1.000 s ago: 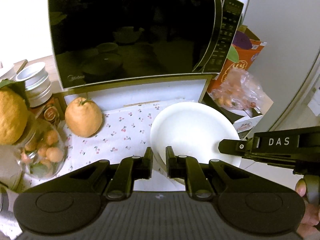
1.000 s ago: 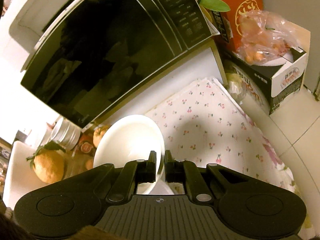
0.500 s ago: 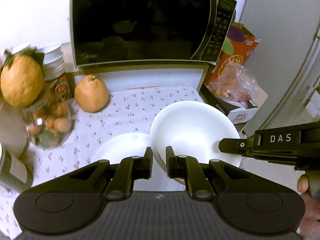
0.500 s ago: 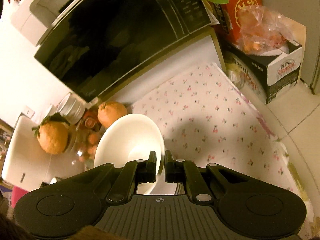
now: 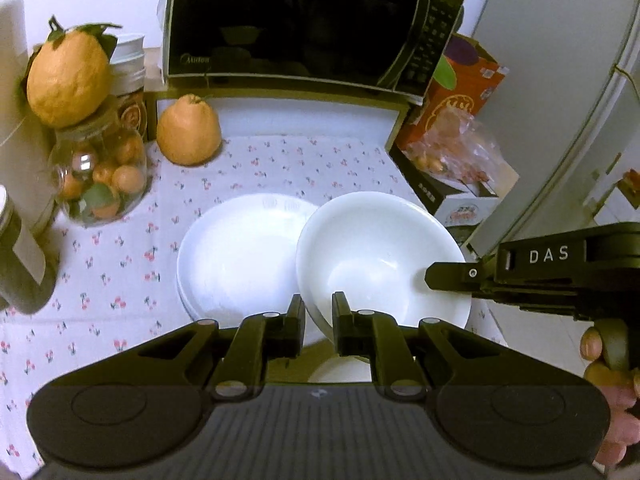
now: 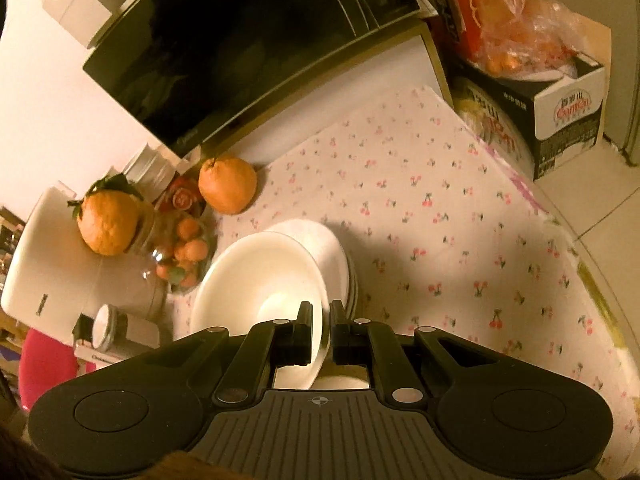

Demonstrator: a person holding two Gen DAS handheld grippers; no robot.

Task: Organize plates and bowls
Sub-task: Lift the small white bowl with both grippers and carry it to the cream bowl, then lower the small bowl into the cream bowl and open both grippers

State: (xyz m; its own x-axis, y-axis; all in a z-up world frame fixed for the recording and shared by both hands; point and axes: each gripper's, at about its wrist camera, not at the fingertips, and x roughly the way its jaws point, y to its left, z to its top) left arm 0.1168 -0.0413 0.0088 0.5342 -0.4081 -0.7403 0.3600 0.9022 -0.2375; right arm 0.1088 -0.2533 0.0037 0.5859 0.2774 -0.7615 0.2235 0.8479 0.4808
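A white bowl (image 5: 380,256) is held in the air by both grippers. My left gripper (image 5: 318,316) is shut on its near rim. My right gripper (image 6: 320,330) is shut on the bowl's rim (image 6: 260,280) and also shows in the left wrist view (image 5: 452,276) at the bowl's right edge. Below and left of the bowl, a stack of white plates (image 5: 240,256) lies on the cherry-print cloth (image 5: 120,264); it also shows in the right wrist view (image 6: 336,248) partly behind the bowl.
A black microwave (image 5: 304,20) stands at the back. A large orange citrus (image 5: 188,130) sits before it. A glass jar of small oranges (image 5: 100,176) with a citrus on top stands at left. Boxes and a fruit bag (image 5: 456,148) stand at right.
Both grippers have pulled back and risen with the bowl. The plate stack has come fully into view beneath and to the left of the bowl.
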